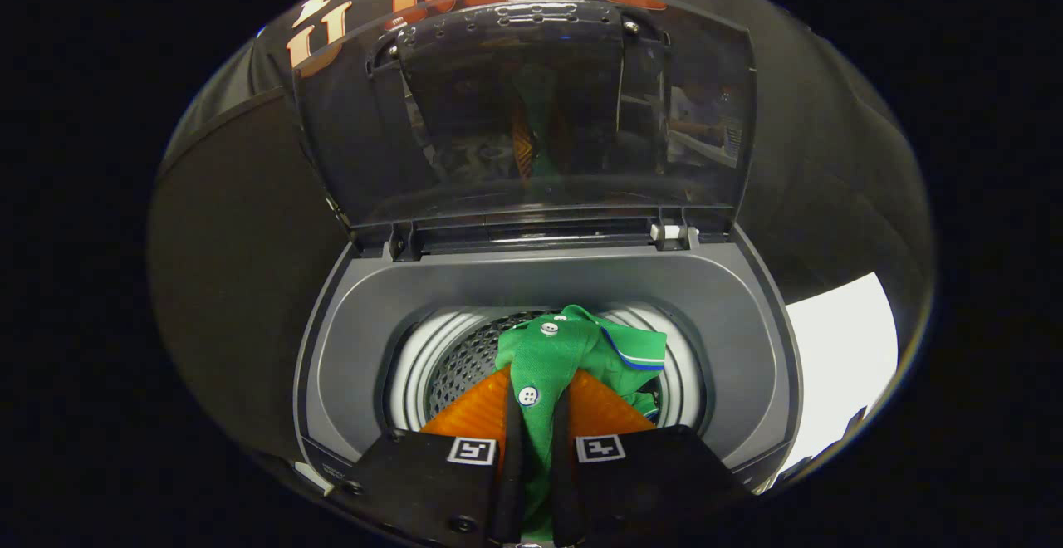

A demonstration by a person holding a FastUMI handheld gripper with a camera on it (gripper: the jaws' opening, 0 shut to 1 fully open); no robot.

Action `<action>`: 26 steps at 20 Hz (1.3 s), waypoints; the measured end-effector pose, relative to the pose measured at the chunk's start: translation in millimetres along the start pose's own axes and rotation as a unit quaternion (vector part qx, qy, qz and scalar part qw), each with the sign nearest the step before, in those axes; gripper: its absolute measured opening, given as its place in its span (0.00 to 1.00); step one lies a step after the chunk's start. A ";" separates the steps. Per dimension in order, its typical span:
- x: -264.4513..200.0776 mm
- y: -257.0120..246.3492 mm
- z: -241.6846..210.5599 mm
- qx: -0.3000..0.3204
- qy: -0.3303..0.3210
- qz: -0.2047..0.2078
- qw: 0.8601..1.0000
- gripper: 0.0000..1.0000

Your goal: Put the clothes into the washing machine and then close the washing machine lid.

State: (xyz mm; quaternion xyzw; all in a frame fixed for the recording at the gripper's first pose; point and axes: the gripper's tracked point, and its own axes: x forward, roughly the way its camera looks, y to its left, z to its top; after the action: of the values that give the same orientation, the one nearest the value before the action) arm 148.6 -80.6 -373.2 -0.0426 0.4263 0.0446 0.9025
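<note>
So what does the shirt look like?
Find the washing machine with its lid up. Over its drum, pinched between the gripper fingers, hangs the shirt: green, with white buttons and a blue-and-white striped edge.

Green shirt (552, 357) with white buttons, blue-white collar trim; grey washing machine (365, 315).
</note>
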 end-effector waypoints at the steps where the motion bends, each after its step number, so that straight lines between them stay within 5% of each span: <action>1: 0.4 1.1 -1.4 0.001 0.003 -0.001 1.000 0.23; 8: -2.7 6.4 4.9 -0.003 -0.003 -0.004 1.000 0.46; 16: -35.2 6.9 29.4 -0.013 -0.035 -0.022 0.999 1.00; 26: -88.1 28.8 71.7 -0.037 -0.075 -0.027 0.996 1.00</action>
State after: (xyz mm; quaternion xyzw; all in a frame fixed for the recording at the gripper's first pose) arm 144.3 -47.7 -260.8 -0.0840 0.3540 0.0393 0.9306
